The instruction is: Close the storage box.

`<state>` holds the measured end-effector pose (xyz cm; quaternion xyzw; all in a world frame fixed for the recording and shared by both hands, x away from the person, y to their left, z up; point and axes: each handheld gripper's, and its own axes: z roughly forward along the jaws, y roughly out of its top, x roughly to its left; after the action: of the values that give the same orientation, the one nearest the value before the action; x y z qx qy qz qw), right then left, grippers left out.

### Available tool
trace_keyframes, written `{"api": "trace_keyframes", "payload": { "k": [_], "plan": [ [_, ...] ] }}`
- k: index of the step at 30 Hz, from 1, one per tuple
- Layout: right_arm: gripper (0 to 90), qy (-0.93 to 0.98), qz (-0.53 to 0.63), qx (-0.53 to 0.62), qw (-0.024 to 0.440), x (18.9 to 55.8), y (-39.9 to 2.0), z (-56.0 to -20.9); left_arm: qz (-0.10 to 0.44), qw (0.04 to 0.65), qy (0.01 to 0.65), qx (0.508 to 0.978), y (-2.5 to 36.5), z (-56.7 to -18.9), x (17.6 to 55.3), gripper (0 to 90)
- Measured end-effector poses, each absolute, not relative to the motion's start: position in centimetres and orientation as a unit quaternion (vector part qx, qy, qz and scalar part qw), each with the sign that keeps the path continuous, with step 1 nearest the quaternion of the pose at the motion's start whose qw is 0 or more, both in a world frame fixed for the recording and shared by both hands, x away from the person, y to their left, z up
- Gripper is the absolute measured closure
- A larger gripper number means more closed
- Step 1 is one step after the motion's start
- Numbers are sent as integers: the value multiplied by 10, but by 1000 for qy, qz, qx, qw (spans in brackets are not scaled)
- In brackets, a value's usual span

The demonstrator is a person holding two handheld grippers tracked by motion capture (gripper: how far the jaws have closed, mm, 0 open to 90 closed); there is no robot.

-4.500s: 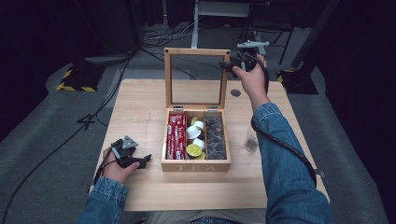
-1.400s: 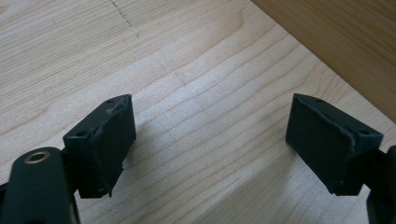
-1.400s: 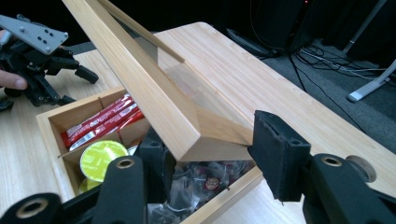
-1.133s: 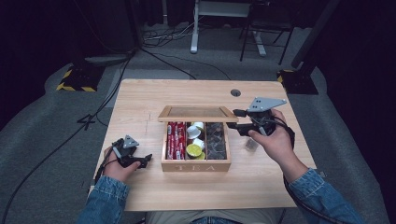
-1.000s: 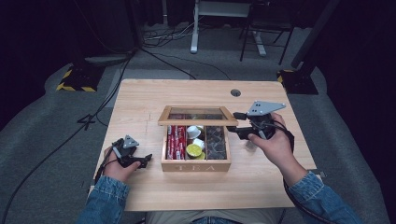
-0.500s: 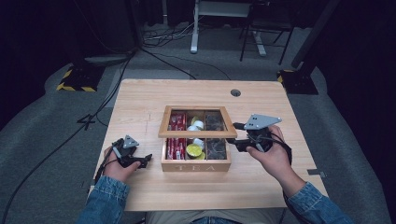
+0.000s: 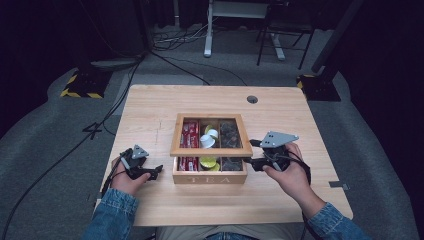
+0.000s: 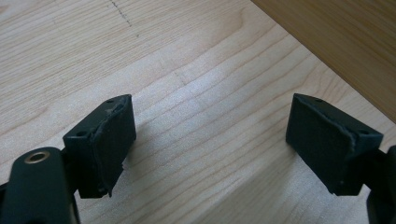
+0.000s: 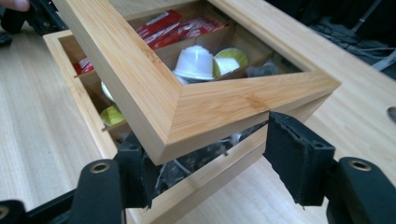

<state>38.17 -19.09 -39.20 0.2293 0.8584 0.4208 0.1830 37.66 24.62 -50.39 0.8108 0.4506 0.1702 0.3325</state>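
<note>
With the right claw (image 7: 251,163) straddling the half-lowered lid (image 9: 187,100), its jaws just widening off it, the lid risks slamming onto the tea box (image 7: 210,172) mid-worktop (image 7: 150,107); the left claw (image 8: 210,140) gapes empty.

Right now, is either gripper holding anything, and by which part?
Nothing is clamped. The right gripper straddles the front corner of the tea box lid, its jaws just opening, pads apparently off the wood. The left gripper is open over the table.
</note>
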Motion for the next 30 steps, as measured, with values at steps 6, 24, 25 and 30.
{"api": "trace_keyframes", "payload": {
  "k": [6, 24, 25, 30],
  "plan": [
    [383, 864, 410, 223, 187, 377, -190, -400, 170, 333, 451, 811, 246, -504, 377, 163],
    [386, 881, 382, 220, 170, 368, -188, -412, 170, 332, 451, 811, 246, -504, 377, 163],
    [384, 882, 380, 220, 169, 367, -188, -412, 171, 332, 451, 811, 246, -504, 377, 163],
    [378, 886, 373, 220, 165, 367, -187, -412, 172, 331, 450, 811, 246, -504, 377, 163]
  ]
}}
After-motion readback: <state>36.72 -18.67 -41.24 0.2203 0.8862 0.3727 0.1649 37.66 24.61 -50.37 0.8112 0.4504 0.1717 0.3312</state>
